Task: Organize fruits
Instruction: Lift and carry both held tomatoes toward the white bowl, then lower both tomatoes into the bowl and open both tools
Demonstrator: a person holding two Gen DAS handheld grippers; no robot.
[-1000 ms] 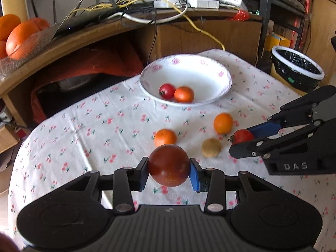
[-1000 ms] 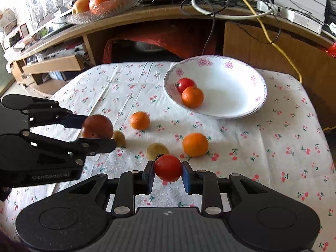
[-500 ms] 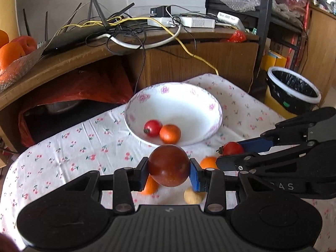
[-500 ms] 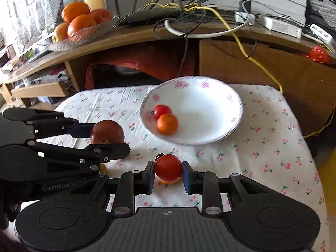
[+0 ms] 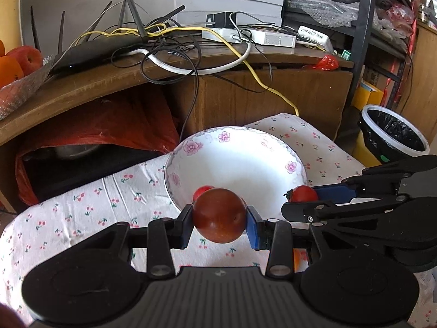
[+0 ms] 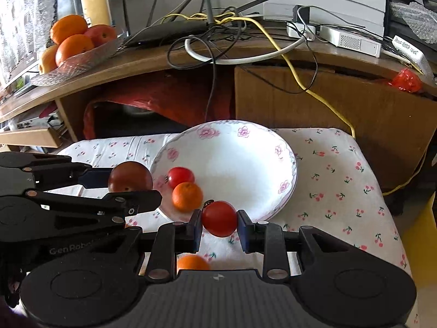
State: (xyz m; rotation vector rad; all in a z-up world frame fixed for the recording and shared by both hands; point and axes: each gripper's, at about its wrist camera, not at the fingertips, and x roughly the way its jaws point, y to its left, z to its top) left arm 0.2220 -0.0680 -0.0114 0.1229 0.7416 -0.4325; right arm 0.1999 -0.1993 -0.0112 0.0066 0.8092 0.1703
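Both grippers (image 5: 220, 220) (image 6: 219, 220) around fruit (image 5: 218, 214)

- The bowl (image 6: 286, 164) is mostly bare on its right; a tomato (image 6: 180, 177) and orange (image 6: 187, 196) crowd its near-left.
- Worktop (image 6: 341, 180) right of it is open.

A router (image 5: 95, 52), tangled cables (image 5: 169, 52), a lined bin (image 5: 393, 131).

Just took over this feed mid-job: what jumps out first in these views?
Both tongs are loaded: the left tongs grip a dark red fruit, the right tongs a bright red tomato. Both hover at the near rim of the flowered white bowl, which already holds a small tomato and an orange.
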